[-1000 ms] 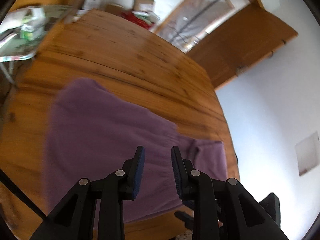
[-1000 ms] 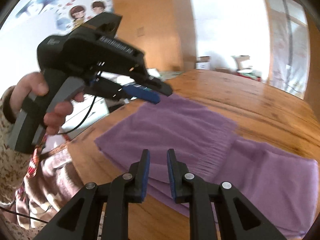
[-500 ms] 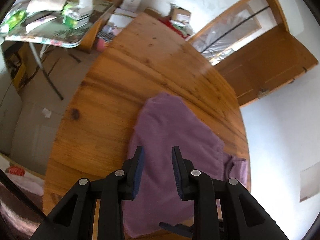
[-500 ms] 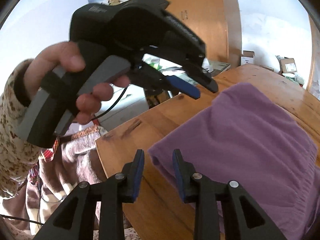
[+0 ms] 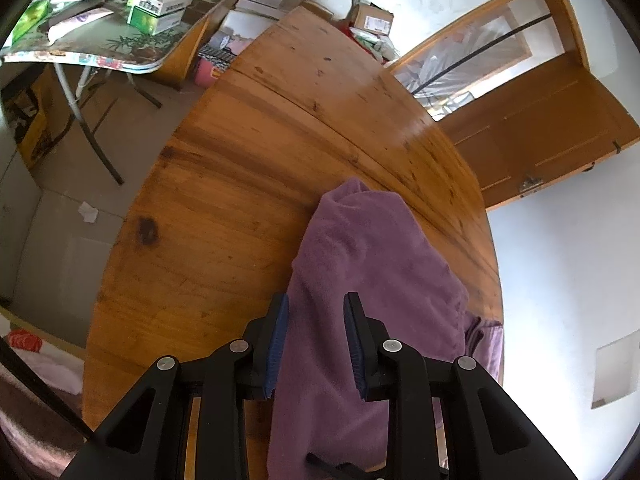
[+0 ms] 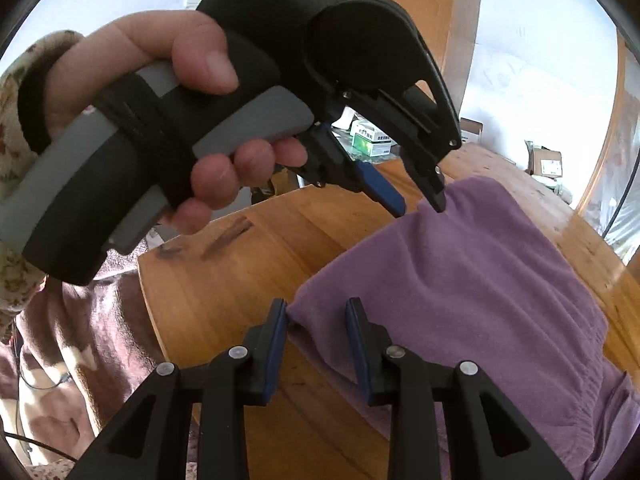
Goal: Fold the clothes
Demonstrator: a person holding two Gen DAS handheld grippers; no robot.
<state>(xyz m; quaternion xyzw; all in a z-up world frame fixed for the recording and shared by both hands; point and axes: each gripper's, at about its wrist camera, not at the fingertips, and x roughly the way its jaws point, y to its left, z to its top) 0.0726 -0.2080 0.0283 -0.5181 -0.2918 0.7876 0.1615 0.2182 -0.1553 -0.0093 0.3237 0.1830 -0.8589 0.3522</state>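
Observation:
A purple fleece garment (image 5: 372,280) lies folded on the round wooden table (image 5: 224,216); it also shows in the right wrist view (image 6: 472,280). My left gripper (image 5: 316,344) is open above the garment's near part, with cloth showing between its fingers. In the right wrist view the left gripper (image 6: 420,204) hangs open over the garment's far corner. My right gripper (image 6: 316,344) is open at the garment's near corner by the table edge; the blue pad of one finger (image 6: 278,340) is level with that corner.
A folding side table (image 5: 108,12) with boxes and packets stands beyond the wooden table on the left. Cardboard boxes (image 5: 372,20) sit on the floor at the back. A wooden door (image 5: 540,120) is at the right. The person's lap (image 6: 80,340) is against the table edge.
Both grippers have pulled back toward the near table edge. The left gripper has tilted and come closer in the right wrist view. Both stay open.

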